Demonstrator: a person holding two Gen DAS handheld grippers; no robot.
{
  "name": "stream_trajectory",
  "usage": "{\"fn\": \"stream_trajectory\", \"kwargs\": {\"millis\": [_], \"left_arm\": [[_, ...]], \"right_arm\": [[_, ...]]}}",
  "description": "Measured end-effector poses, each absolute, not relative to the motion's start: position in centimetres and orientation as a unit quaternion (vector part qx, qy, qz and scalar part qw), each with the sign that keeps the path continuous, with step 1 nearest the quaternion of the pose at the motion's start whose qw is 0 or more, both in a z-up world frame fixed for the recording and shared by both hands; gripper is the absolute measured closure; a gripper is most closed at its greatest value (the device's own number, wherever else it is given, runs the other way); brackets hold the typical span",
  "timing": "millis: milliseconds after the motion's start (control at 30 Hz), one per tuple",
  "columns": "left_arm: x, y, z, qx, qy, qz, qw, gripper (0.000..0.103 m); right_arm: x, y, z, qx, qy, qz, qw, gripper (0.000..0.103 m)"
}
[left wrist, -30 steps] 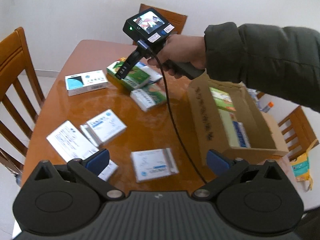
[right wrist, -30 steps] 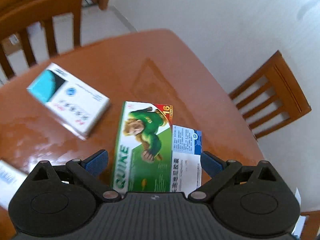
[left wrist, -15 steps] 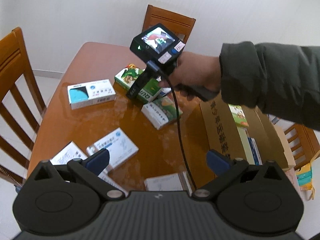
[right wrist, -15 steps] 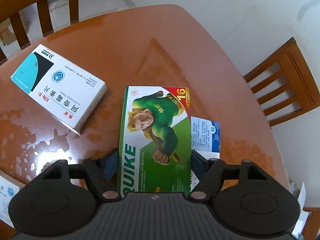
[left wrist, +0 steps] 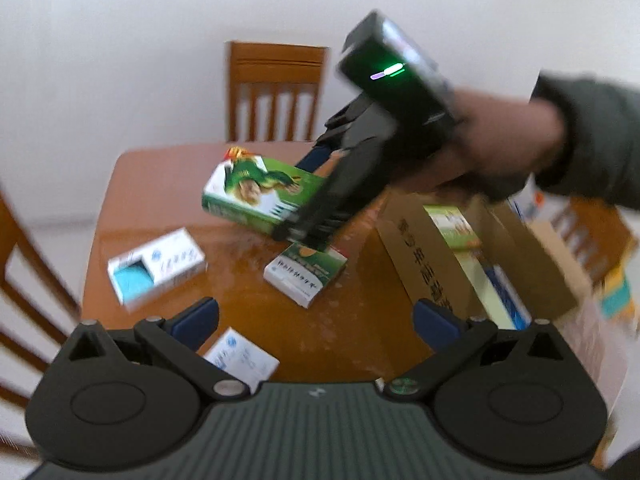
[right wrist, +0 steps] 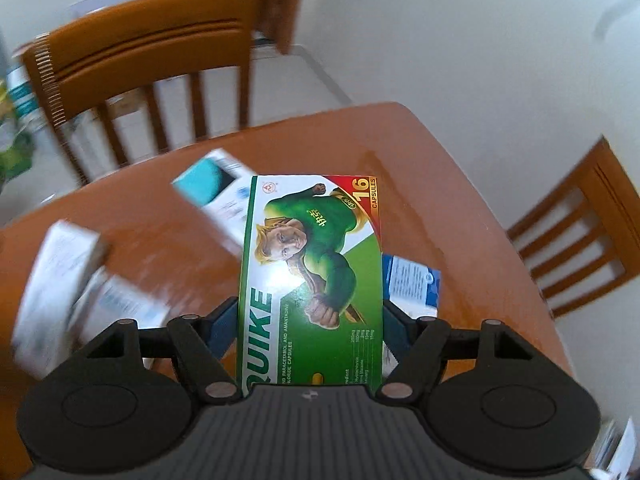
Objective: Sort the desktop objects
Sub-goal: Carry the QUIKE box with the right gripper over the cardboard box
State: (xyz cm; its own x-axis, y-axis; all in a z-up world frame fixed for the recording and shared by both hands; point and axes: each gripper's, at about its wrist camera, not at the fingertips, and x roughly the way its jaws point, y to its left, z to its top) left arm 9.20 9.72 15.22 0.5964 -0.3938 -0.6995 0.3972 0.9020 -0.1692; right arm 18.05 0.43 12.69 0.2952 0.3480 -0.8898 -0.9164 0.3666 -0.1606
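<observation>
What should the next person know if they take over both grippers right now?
Right hand-held gripper: shut on the green box, lifted off the table.
Left hand-held gripper: open, empty, over the table.
Cardboard box at the table's right side already holds a few boxes.
Left on the table: teal-and-white box, green-and-white box, white box, blue-and-white box.
Next, probably: green box into the cardboard box, then the rest.
</observation>
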Motion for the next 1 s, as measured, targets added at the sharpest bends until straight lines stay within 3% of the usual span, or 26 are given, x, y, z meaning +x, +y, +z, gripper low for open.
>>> {"fn": "stream_trajectory", "kwargs": {"millis": [200, 500, 1000], "left_arm": [[9.7, 5.7, 17.8, 0.049, 0.361, -0.335, 0.869, 0.000], [8.2, -3.6, 19.5, 0.090, 0.338, -0.419, 0.838, 0.000], [7.1, -14.0, 17.4, 0.123, 0.354, -0.485, 0.790, 0.000]], "right_arm": [[13.8, -4.7, 17.9, -0.365, 0.403, 0.484, 0.686, 0.026], [9.7, -13.8, 21.3, -0.352, 0.421, 0.457, 0.700, 0.026], [6.2, -27.8, 21.3, -0.258, 0.475, 0.364, 0.759, 0.026]]}}
